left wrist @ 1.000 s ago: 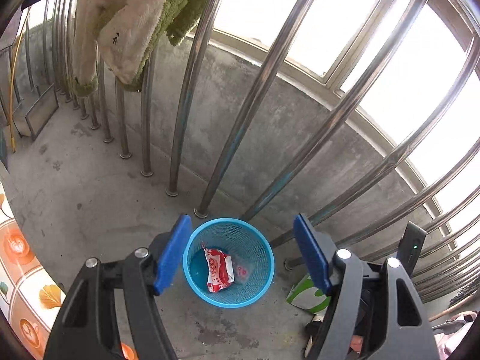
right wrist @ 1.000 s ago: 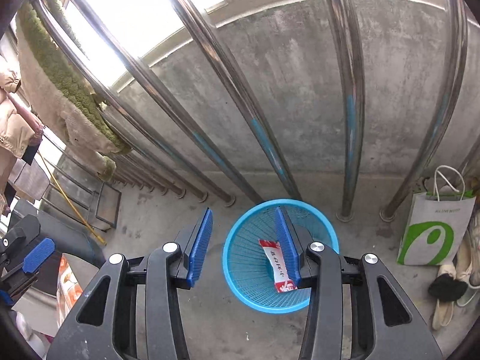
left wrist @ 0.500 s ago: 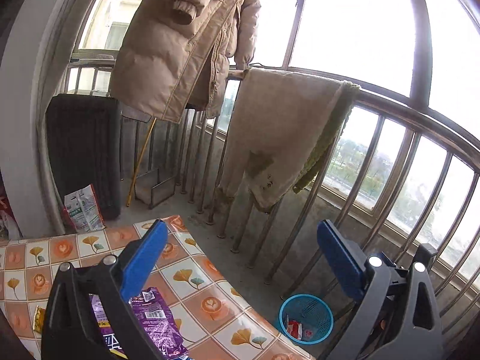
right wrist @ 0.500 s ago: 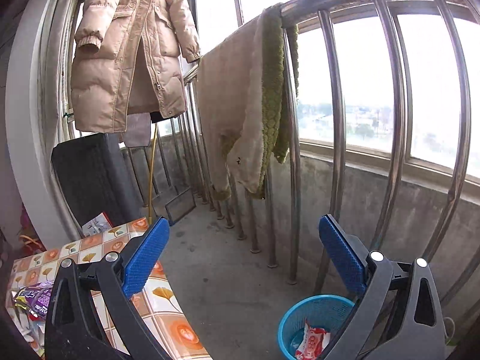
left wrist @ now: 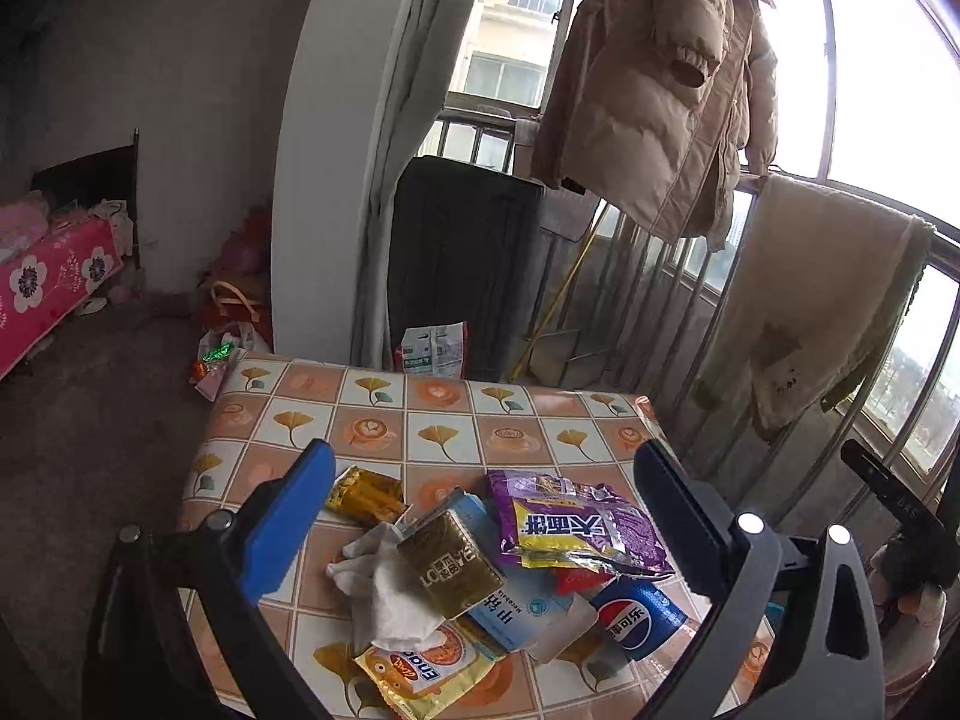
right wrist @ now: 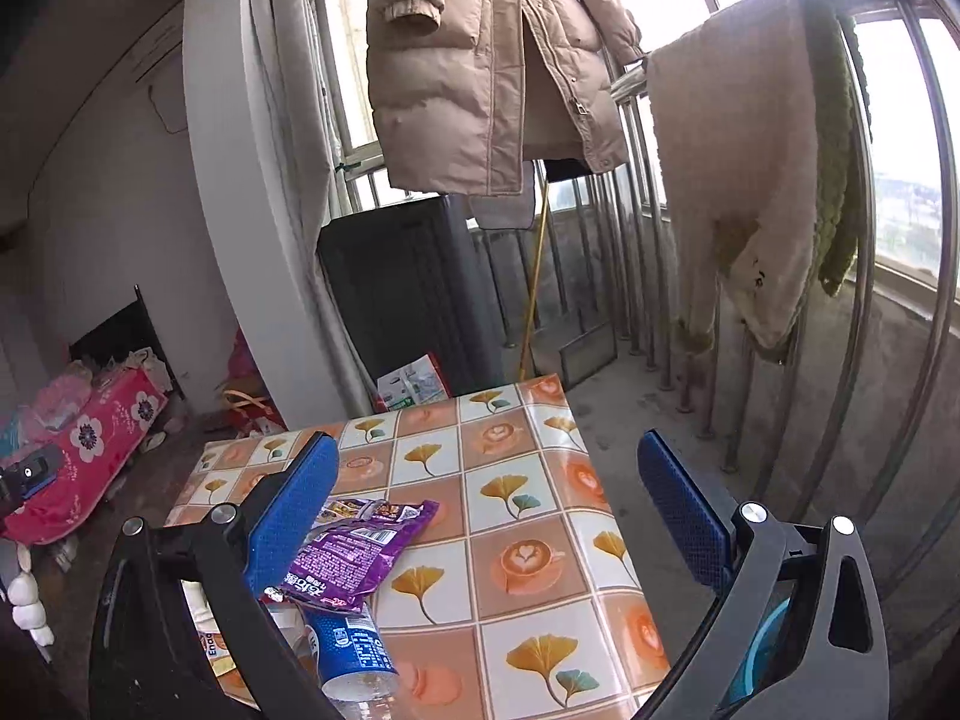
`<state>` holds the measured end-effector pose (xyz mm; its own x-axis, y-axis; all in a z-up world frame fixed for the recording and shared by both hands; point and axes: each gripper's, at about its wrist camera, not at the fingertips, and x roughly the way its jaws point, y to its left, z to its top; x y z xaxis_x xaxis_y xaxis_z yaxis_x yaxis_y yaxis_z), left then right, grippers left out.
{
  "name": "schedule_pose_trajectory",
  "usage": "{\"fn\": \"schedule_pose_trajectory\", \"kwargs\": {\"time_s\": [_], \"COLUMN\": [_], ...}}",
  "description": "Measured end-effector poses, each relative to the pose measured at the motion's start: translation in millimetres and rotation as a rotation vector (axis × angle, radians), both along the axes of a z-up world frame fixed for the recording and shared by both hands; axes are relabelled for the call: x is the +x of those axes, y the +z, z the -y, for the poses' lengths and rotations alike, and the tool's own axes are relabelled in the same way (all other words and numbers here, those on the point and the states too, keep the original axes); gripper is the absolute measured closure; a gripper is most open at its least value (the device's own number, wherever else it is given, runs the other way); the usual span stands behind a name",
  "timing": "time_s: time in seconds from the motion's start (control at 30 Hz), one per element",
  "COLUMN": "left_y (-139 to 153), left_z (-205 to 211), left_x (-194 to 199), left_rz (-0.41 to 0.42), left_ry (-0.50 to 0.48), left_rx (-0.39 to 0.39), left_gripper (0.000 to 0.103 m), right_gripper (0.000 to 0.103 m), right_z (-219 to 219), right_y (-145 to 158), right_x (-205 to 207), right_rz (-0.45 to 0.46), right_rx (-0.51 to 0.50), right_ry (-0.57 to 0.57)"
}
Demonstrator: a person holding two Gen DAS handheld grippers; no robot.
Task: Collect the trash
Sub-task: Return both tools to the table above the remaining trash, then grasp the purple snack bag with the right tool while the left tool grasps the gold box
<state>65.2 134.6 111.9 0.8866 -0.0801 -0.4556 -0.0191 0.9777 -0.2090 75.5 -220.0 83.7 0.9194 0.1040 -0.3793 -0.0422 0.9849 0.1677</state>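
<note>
Left gripper [left wrist: 480, 516] spread wide, empty, above the trash pile; right gripper [right wrist: 489, 507] likewise wide, empty, above the patterned tablecloth [right wrist: 528, 648]; Pepsi bottle [left wrist: 639, 615] at 5 o'clock of the pile, white tissue [left wrist: 384, 588] at 8, purple snack bag [left wrist: 576, 525] at 1, gold wrapper [left wrist: 363, 495] at 11; blue basket [right wrist: 756, 648] at 4 o'clock behind the right finger; tan puffer coat [left wrist: 654, 96] hanging at 1 o'clock.
</note>
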Motion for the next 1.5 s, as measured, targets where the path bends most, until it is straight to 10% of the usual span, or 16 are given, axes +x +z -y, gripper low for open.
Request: {"fn": "schedule_pose_trajectory", "kwargs": {"time_s": [0.87, 1.5], "left_y": [-60, -90], "left_z": [-15, -32], "left_x": [-2, 16], "left_rz": [-0.137, -0.186], "left_ry": [0.101, -0.061], "left_rx": [-0.163, -0.212], "left_gripper": [0.006, 0.012], "right_gripper": [0.007, 0.008], "right_z": [-71, -64], "right_y": [-4, -38], "right_x": [19, 47], "right_rz": [-0.183, -0.305], "right_rx": [-0.026, 0.090], "right_ry": [0.092, 0.103]}}
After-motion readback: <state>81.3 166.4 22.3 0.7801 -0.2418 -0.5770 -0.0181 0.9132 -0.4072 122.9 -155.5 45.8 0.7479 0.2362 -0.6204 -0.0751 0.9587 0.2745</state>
